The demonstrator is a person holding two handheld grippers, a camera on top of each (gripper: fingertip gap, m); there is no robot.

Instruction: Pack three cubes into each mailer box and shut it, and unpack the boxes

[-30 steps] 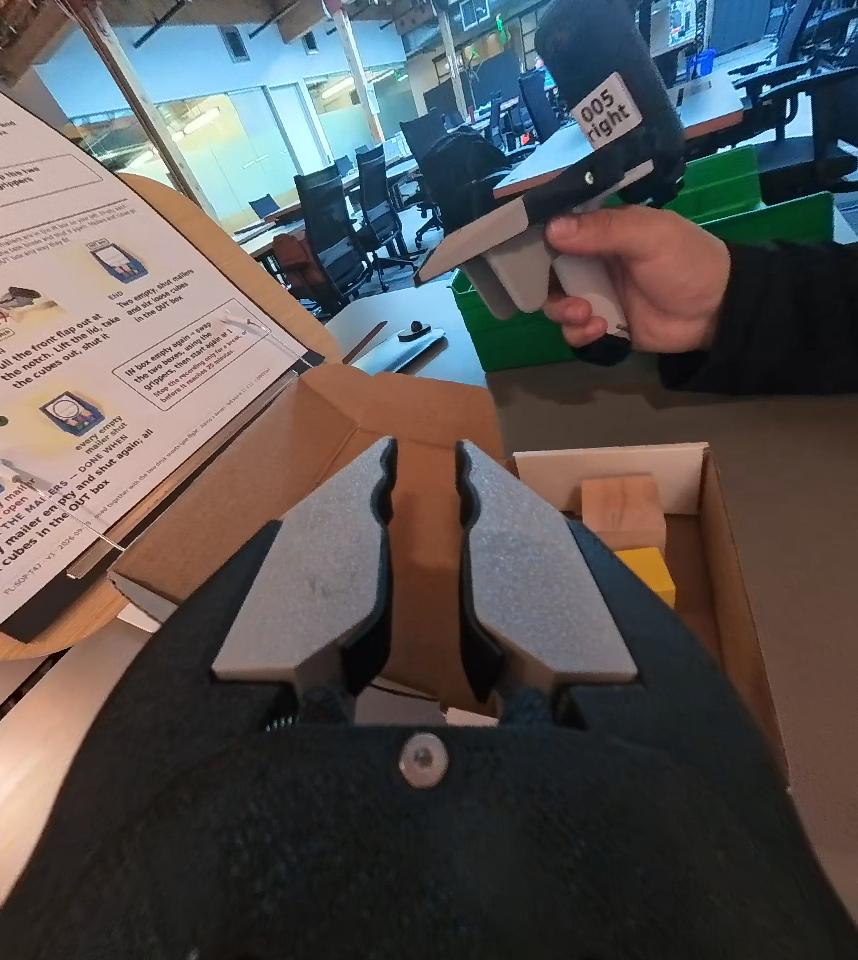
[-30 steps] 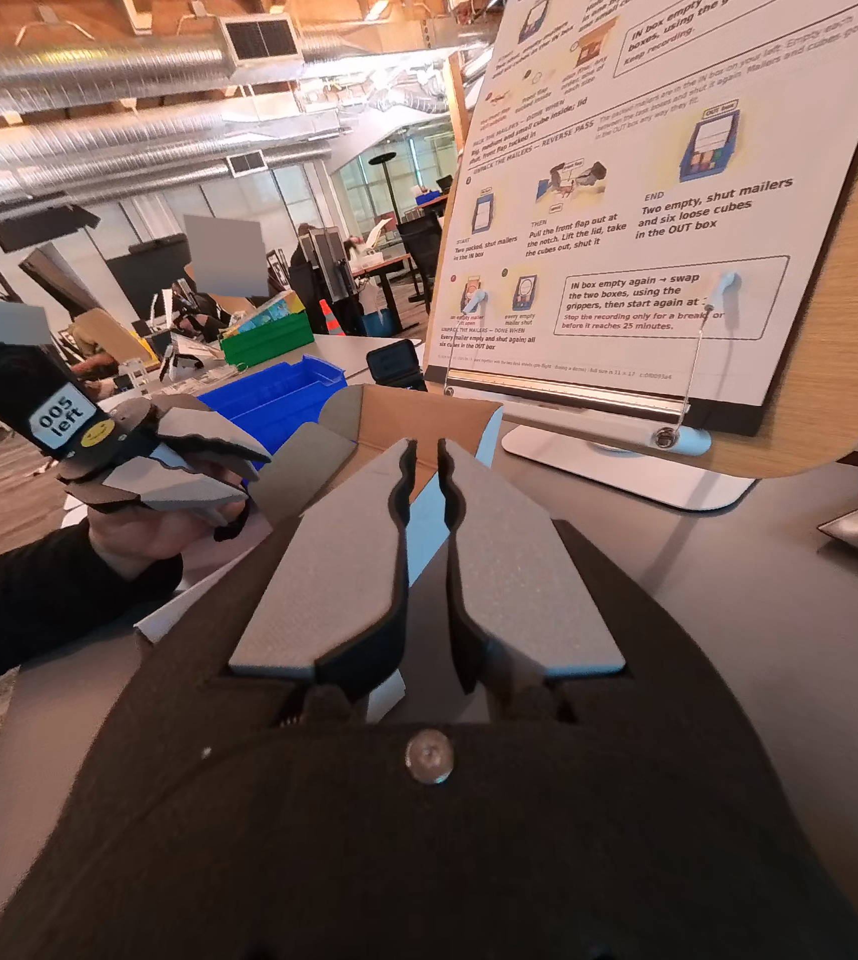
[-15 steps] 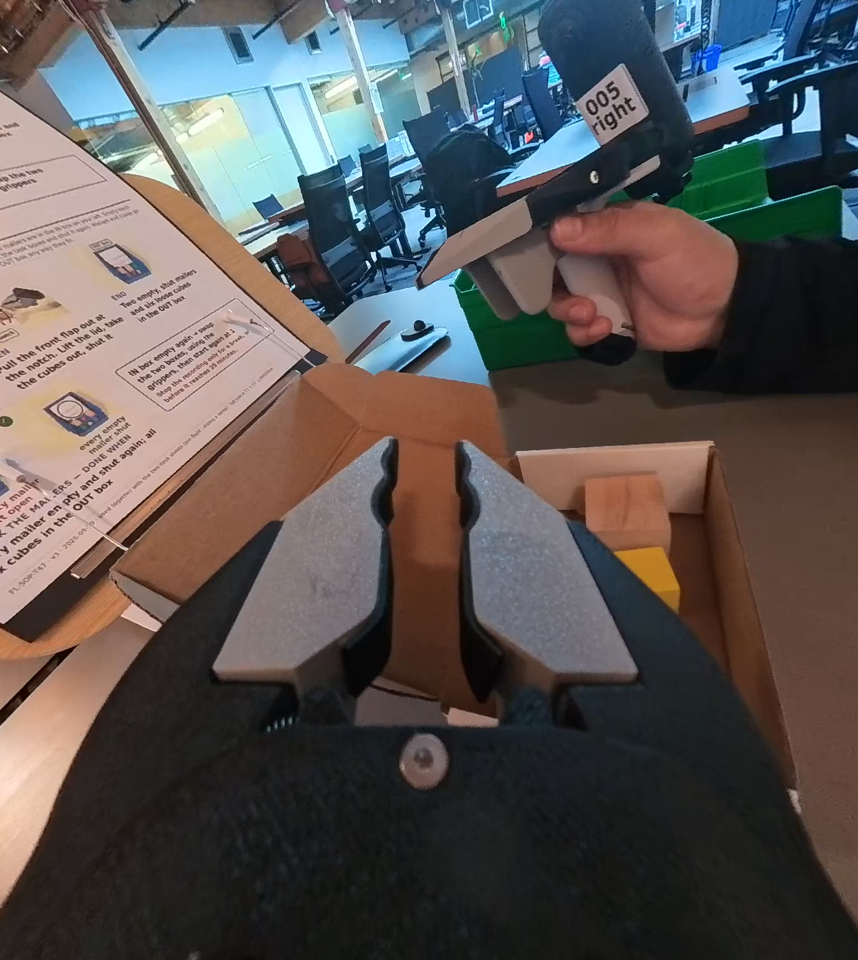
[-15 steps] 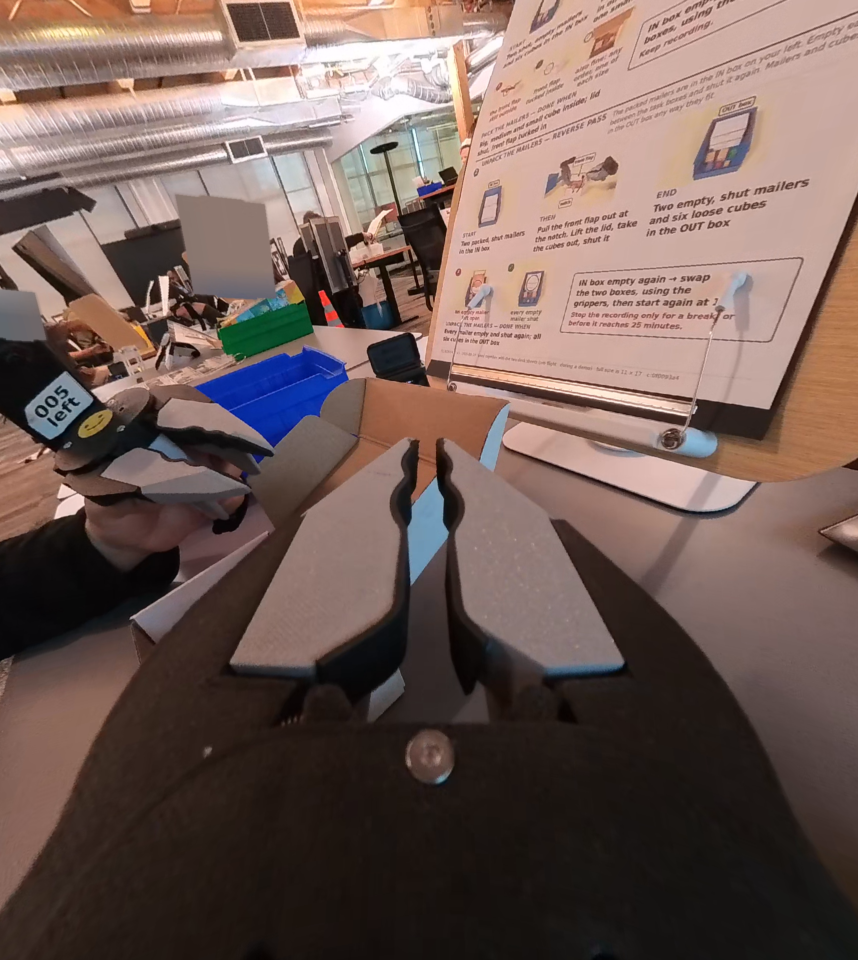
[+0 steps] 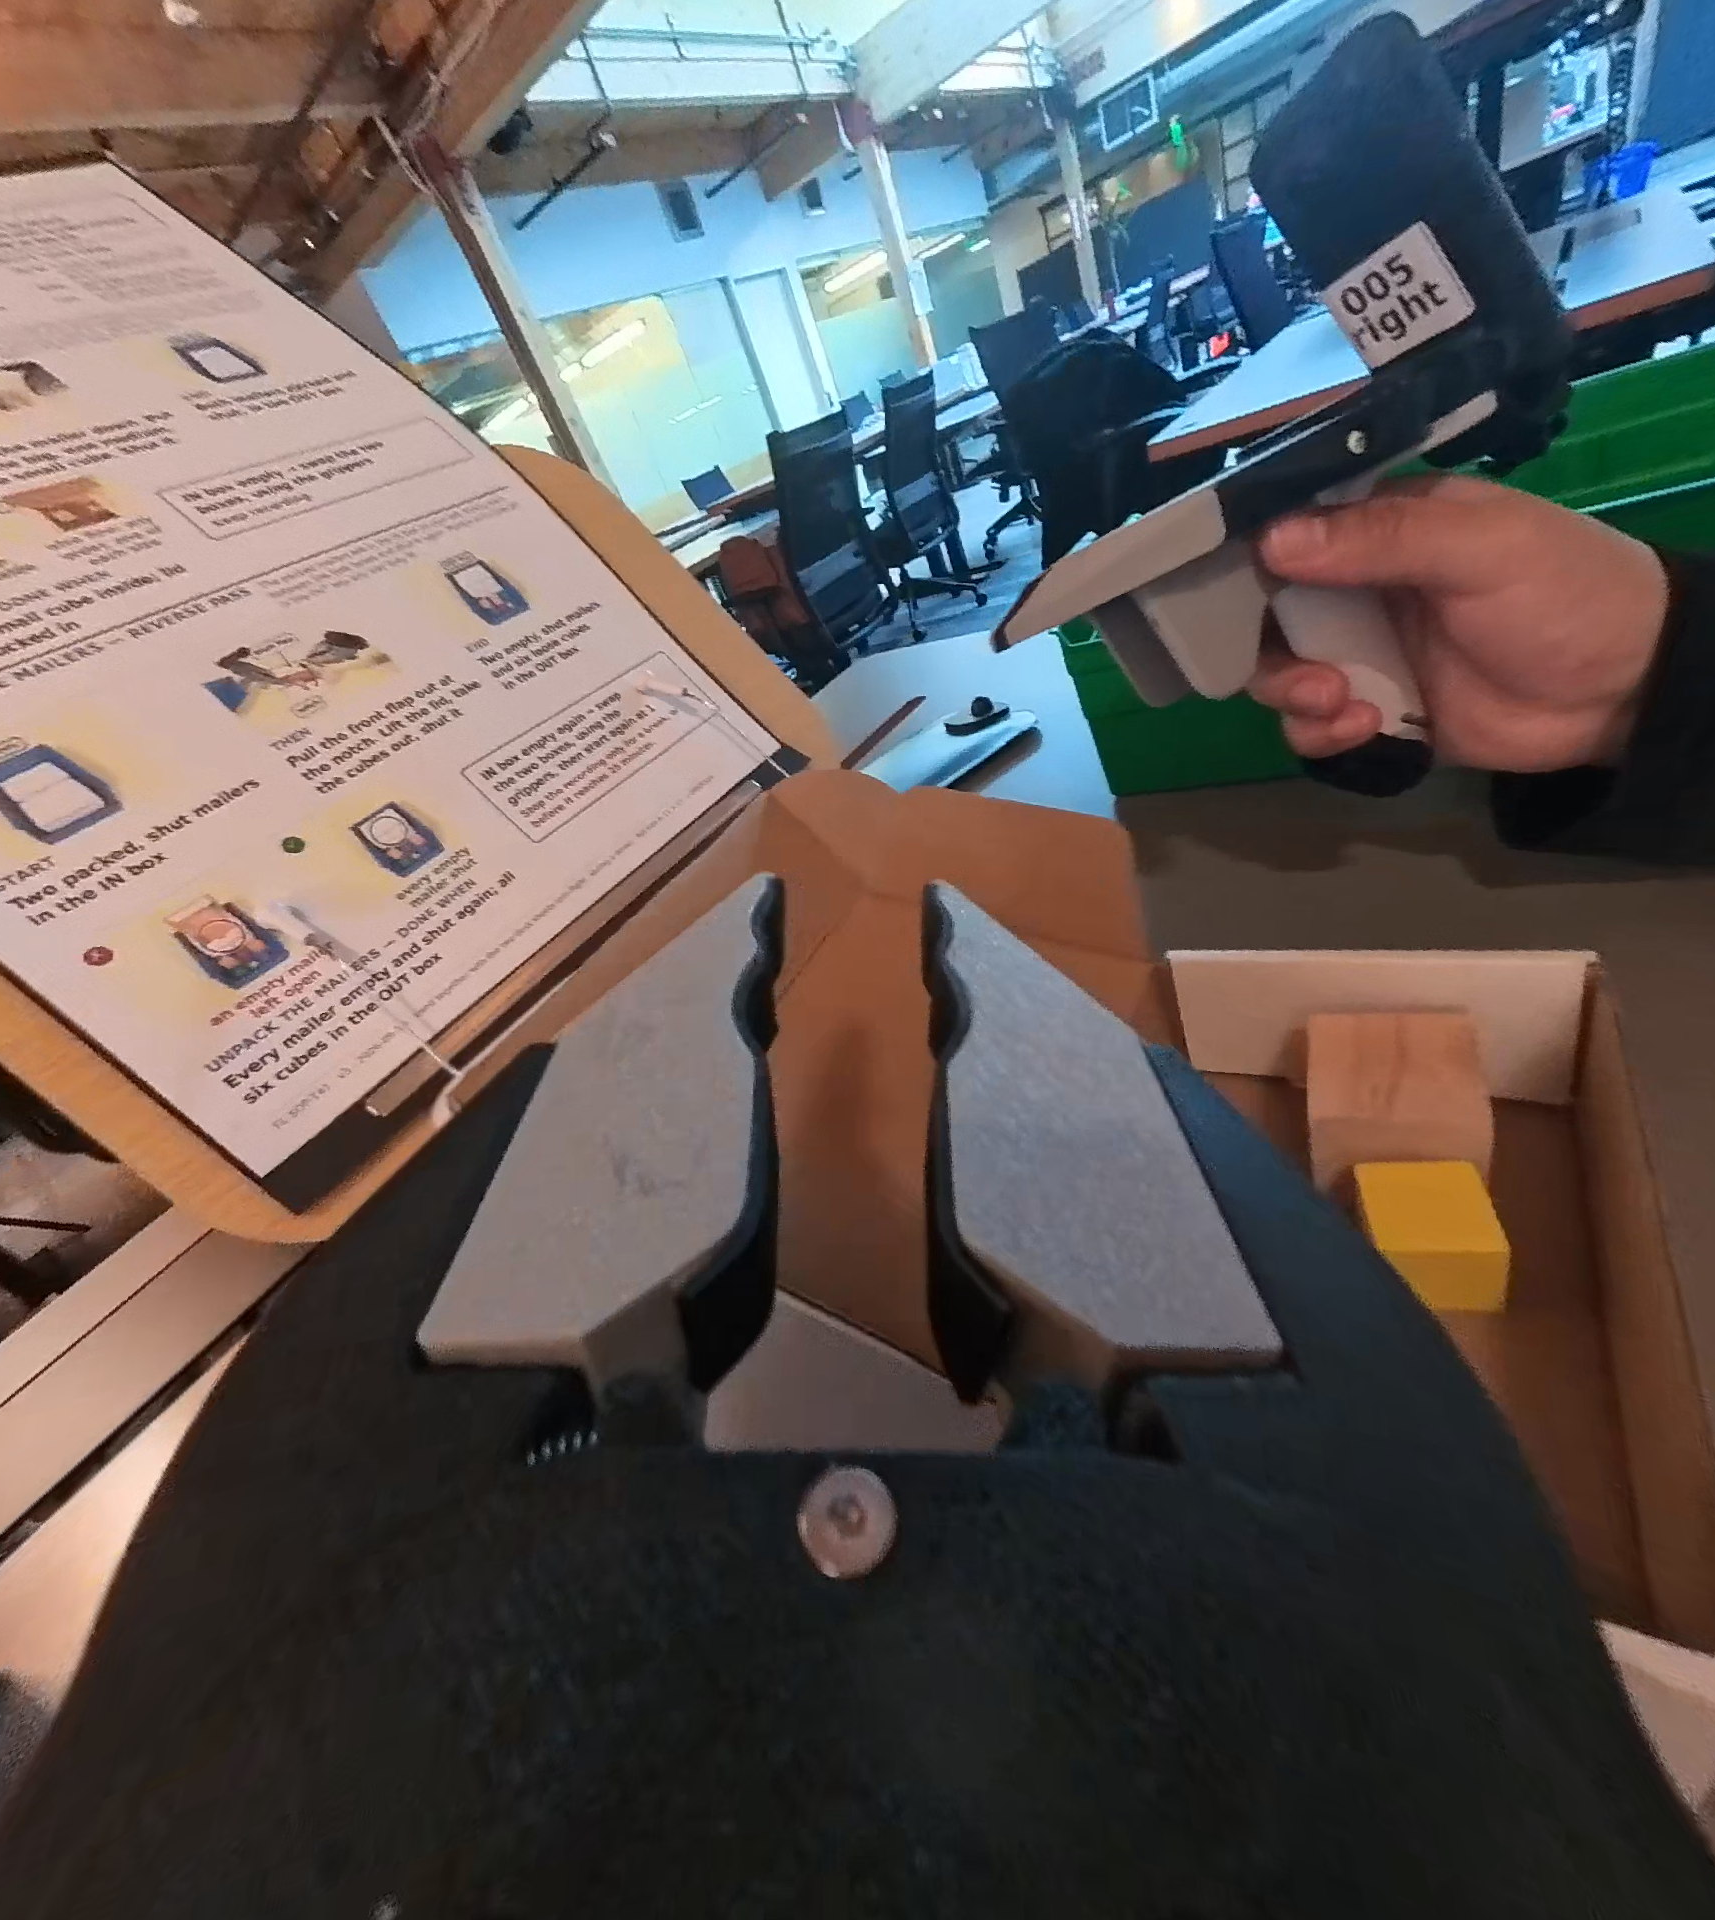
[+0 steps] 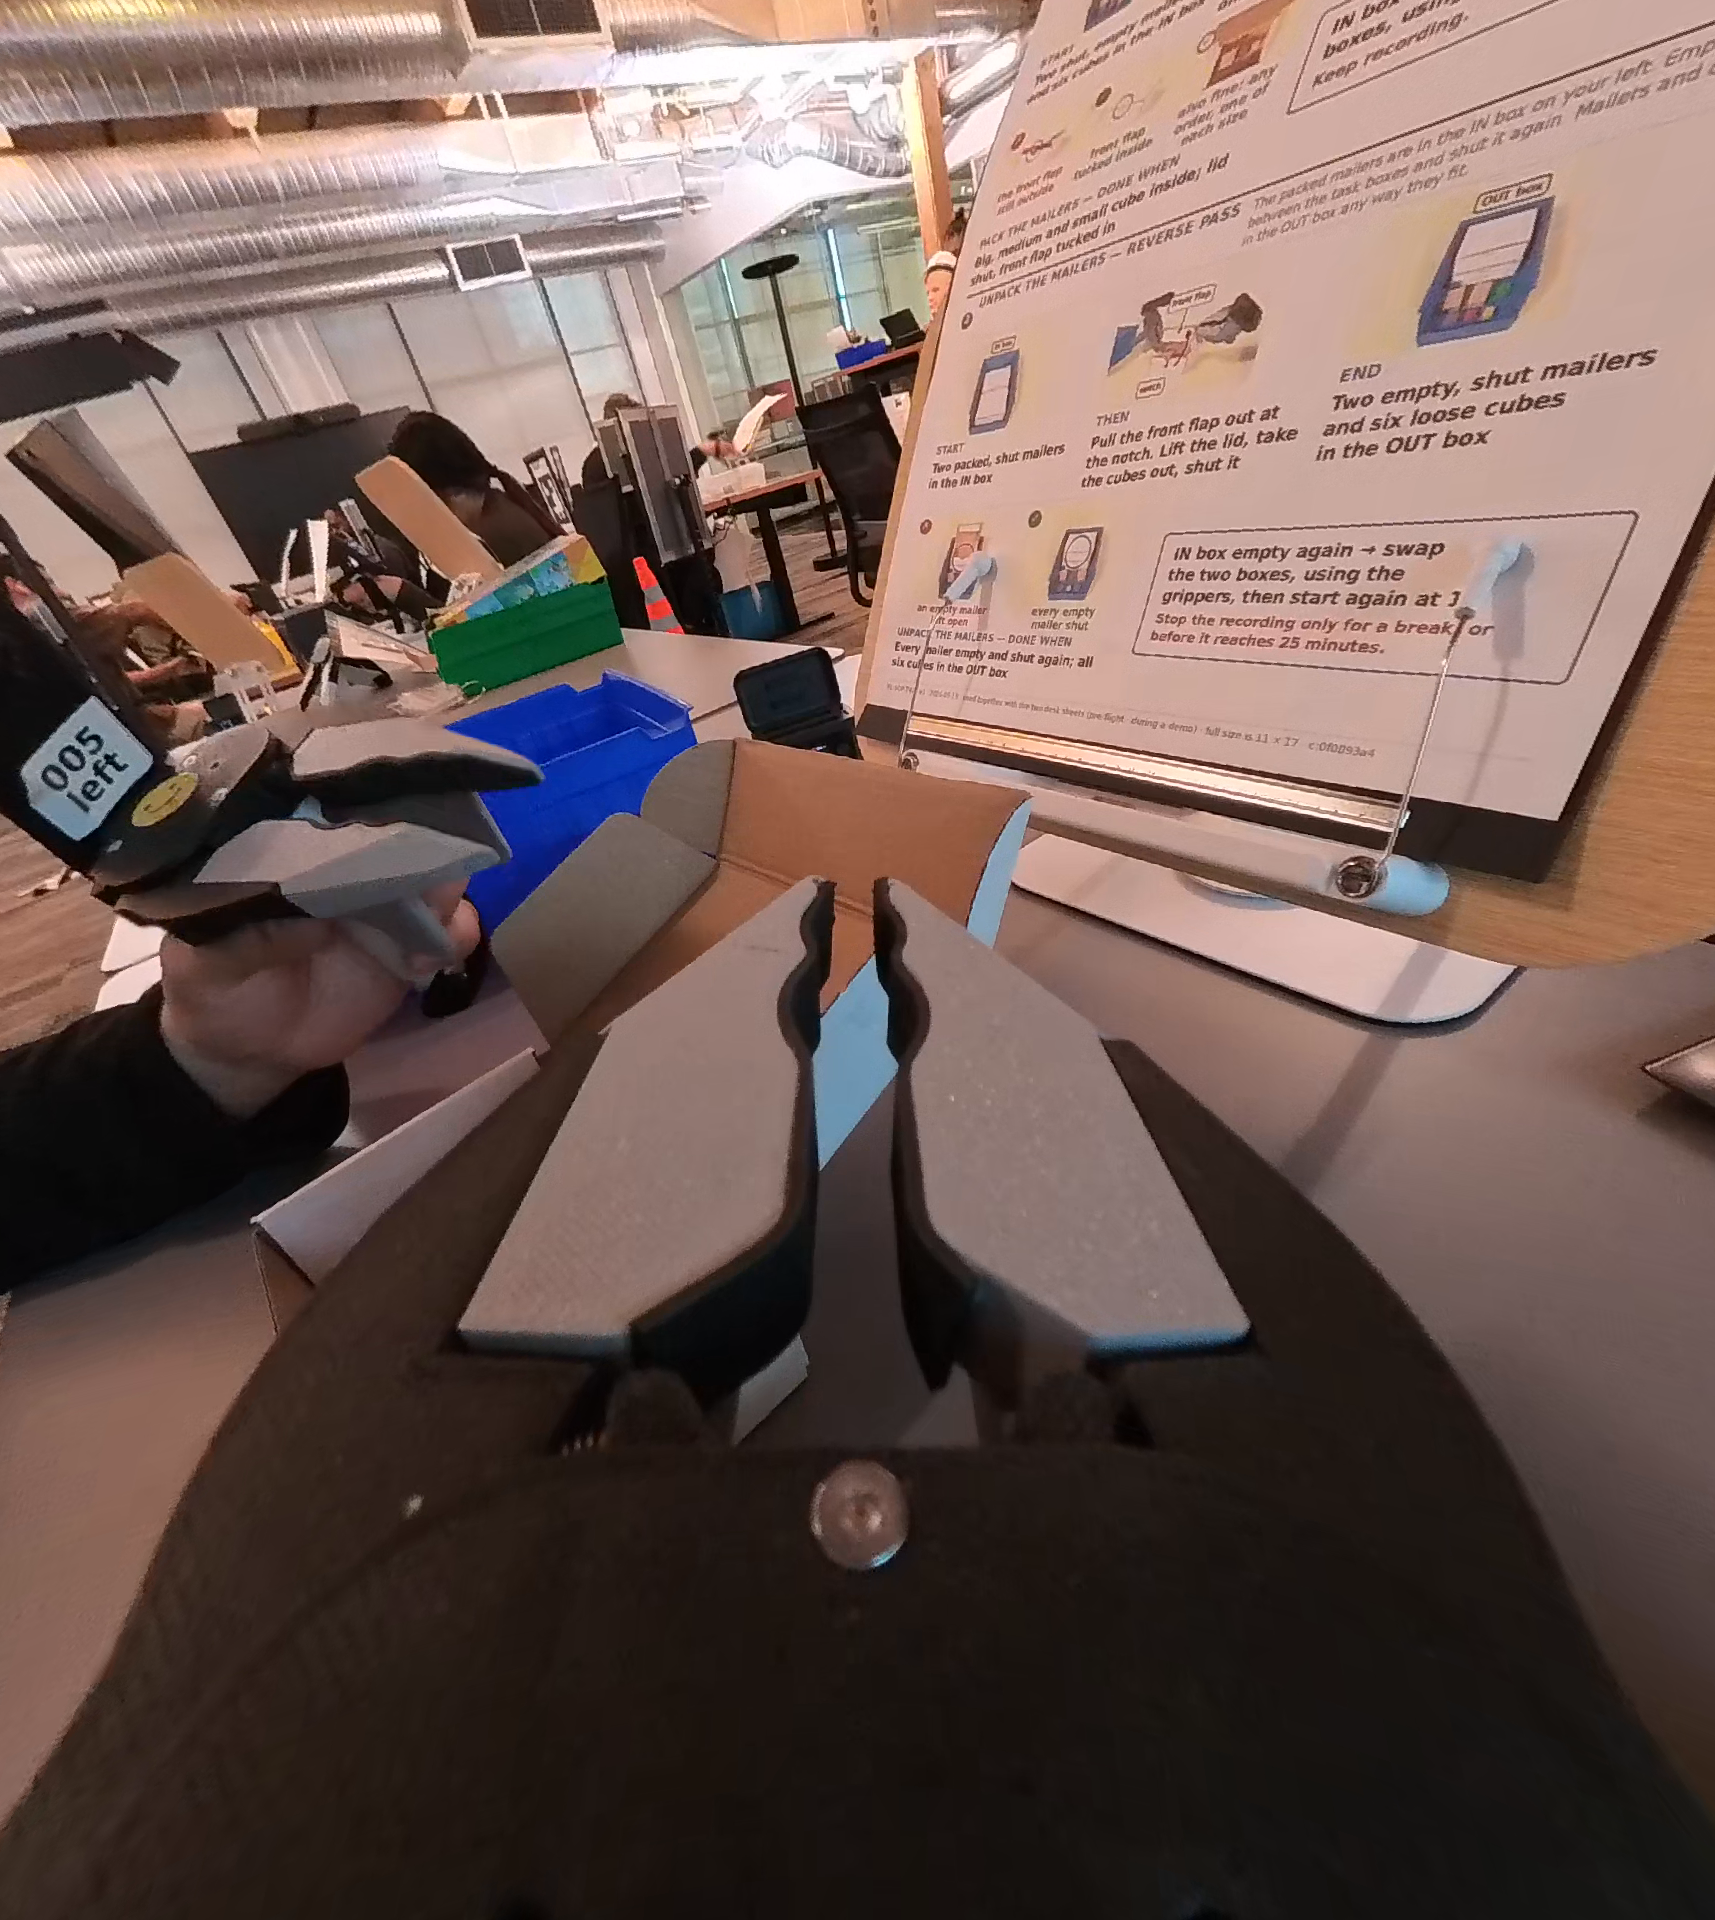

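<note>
Mailer box (image 5: pixel 1653 1299) is sitting open on the grey worktop (image 5: pixel 1455 914), lower right of the left wrist view, lid (image 5: pixel 988 883) standing up behind it at frame centre. Two cubes are showing inside against the back wall: a plain wooden cube (image 5: pixel 1393 1081) and a smaller yellow cube (image 5: pixel 1435 1231) touching it in front; a third cube is not visible, possibly hidden behind the gripper body. Left gripper (image 5: pixel 851 935) is hovering over the box's left part, fingers apart with a narrow gap, holding nothing. Right gripper (image 6: pixel 853 914) is hanging in the air above the worktop, fingers nearly together with a thin slit between them, also empty; in the right wrist view the lid (image 6: pixel 863 821) is rising just past its tips. An instruction board (image 6: pixel 1352 364) is standing at the upper right of that view, and a blue bin (image 6: pixel 583 748) is sitting at centre left. Judging handling: cubes look rigid and light, with flat faces, so pinching two opposite sides should hold; painted yellow may be a bit slick. The cardboard looks thin and bendy, so it is best gripped at the lid's free edge or front flap, not mid-panel, with the base likely needing to be held down because it is light and could slide.
</note>
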